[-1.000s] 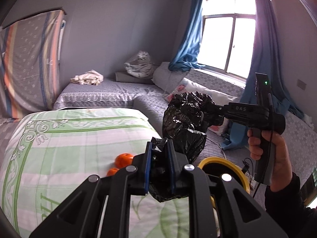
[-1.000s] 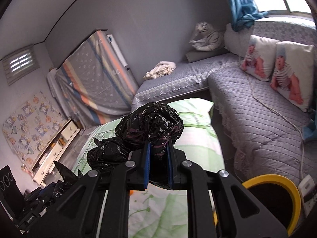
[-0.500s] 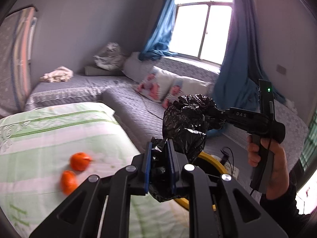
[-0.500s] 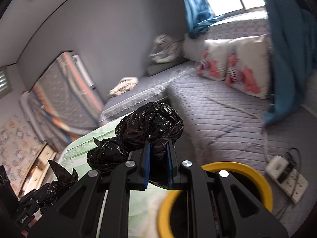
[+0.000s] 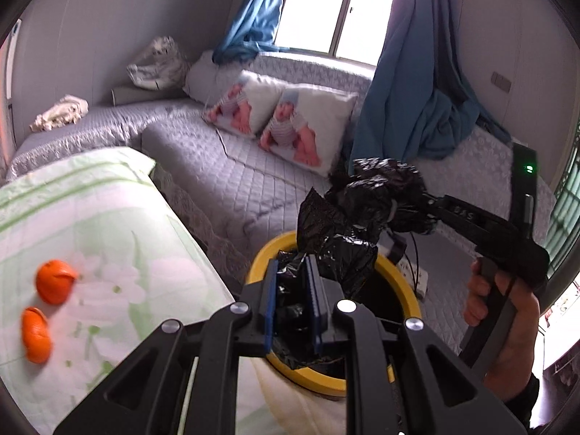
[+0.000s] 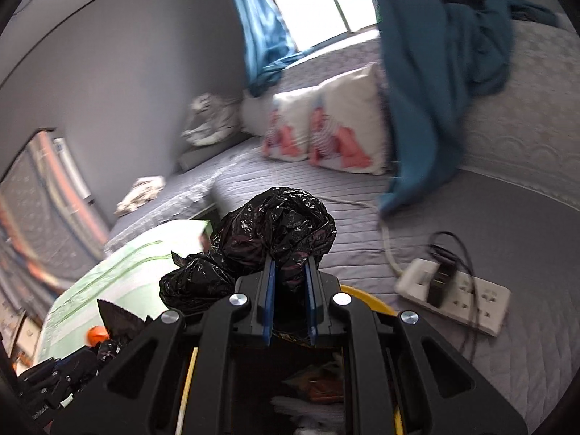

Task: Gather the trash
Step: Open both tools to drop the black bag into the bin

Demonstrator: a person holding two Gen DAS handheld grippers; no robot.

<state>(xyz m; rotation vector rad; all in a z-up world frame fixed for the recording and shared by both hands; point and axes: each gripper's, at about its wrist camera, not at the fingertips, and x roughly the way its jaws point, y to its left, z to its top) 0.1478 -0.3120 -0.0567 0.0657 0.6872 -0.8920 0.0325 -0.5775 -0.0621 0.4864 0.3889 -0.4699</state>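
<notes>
A crumpled black trash bag [image 5: 357,217] hangs between both grippers above a yellow-rimmed bin [image 5: 261,261]. My left gripper [image 5: 293,302] is shut on the bag's lower end, right over the bin mouth. My right gripper [image 6: 290,297] is shut on the bag's bunched upper end [image 6: 279,224]; in the left wrist view it comes in from the right [image 5: 395,210], held by a hand. The bin's yellow rim [image 6: 366,293] shows just under the right gripper, with some trash inside. Two orange peels [image 5: 54,282] lie on the green bedspread.
The green-and-white bed [image 5: 90,224] is at the left, its edge against the bin. A grey quilted sofa [image 5: 224,166] with two printed pillows [image 5: 311,127] runs behind. A white power strip [image 6: 456,297] with cables lies on the grey floor right of the bin. Blue curtains [image 5: 409,83] hang at the window.
Both grippers swung right and down with the bag, from over the bed to directly above the yellow bin. The grips on the bag are unchanged.
</notes>
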